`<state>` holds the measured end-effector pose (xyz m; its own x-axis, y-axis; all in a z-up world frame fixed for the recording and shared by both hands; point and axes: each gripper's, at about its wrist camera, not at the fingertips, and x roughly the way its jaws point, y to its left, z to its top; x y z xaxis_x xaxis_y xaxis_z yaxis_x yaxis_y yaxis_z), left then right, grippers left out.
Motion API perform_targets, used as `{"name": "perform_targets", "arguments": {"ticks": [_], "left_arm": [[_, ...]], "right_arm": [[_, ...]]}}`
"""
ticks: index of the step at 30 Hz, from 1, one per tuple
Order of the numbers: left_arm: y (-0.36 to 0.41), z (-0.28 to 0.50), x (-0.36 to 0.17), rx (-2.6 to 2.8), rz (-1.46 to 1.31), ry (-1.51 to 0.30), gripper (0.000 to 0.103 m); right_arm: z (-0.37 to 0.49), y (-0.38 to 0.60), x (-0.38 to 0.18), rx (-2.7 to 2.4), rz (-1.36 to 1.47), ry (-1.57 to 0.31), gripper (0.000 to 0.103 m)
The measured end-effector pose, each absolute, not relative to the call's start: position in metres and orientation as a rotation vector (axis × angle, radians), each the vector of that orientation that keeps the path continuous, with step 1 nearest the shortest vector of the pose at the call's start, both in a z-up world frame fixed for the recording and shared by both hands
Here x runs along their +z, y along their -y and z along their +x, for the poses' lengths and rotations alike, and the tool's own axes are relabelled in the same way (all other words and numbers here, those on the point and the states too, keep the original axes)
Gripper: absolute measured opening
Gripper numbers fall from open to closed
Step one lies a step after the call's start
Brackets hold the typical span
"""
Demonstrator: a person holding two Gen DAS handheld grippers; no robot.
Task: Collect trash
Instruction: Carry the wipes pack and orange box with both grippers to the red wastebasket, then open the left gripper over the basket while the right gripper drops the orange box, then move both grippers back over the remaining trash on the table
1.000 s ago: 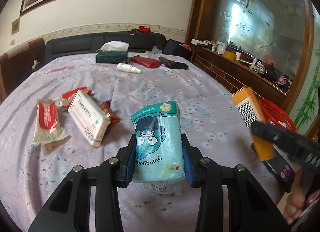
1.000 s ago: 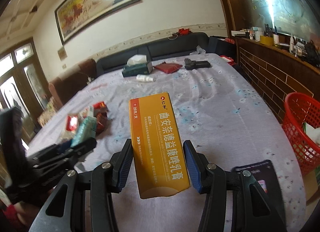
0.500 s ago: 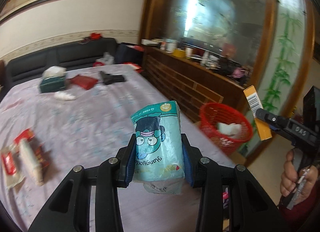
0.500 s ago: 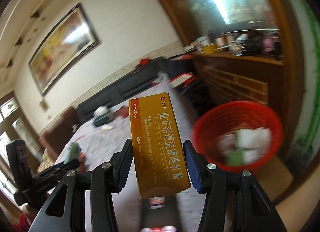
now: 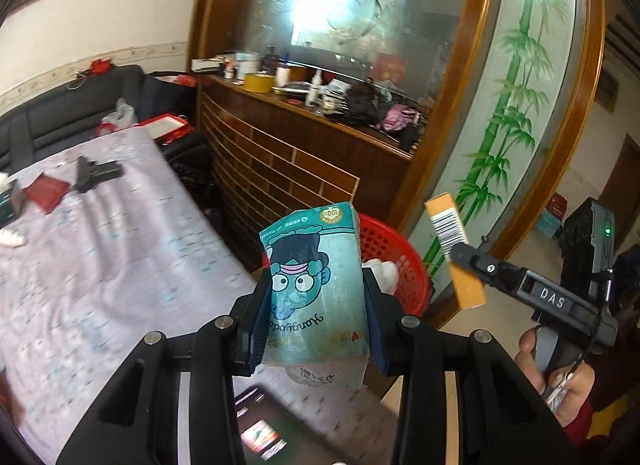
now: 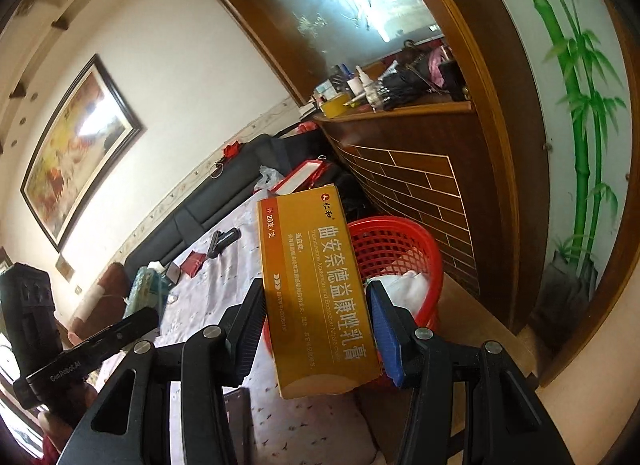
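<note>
Beyond the right edge of the purple-covered table (image 5: 100, 265): red basket (image 6: 400, 241) on the floor, some white trash already inside. Carrying step almost done. Left gripper (image 5: 314, 329) fingers closed on teal tissue pack (image 5: 316, 289); right gripper (image 6: 320, 333) fingers closed on orange medicine box (image 6: 316, 289). Next: bring each over the basket rim, then open the fingers.

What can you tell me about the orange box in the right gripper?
The orange box is a slim cardboard carton, orange-yellow with white Chinese print, a red logo near its top and a barcode on one narrow side. It looks intact and closed. It stands roughly upright, leaning slightly, clamped low on both sides in the right gripper, in the air in front of the red basket.
</note>
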<state>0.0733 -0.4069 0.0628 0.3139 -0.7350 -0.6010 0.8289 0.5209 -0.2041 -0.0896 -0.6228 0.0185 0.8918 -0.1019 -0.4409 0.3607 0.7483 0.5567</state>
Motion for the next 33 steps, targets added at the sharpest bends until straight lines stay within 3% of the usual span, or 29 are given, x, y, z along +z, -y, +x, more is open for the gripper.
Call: {"name": "perform_targets", "arguments": {"ticks": [9, 12, 13, 15, 33], "left_arm": [[0.462, 0.082, 0.045, -1.052, 0.149, -0.749, 0.040], [0.471, 0.090, 0.039, -1.056, 0.137, -0.770, 0.050], [0.473, 0.094, 0.037, -1.049, 0.126, -0.779, 0.058], [0.472, 0.097, 0.035, -1.054, 0.110, -0.789, 0.061], [0.378, 0.086, 0.061, -0.990, 0.084, -0.747, 0.069]], "right_arm": [[-0.058, 0.655, 0.005, -0.262, 0.726, -0.422, 0.055], [-0.048, 0.660, 0.000, -0.284, 0.722, -0.437, 0.056], [-0.045, 0.663, -0.002, -0.295, 0.722, -0.443, 0.058], [-0.042, 0.667, -0.005, -0.290, 0.736, -0.445, 0.063], [-0.073, 0.606, 0.027, -0.231, 0.624, -0.408, 0.063]]}}
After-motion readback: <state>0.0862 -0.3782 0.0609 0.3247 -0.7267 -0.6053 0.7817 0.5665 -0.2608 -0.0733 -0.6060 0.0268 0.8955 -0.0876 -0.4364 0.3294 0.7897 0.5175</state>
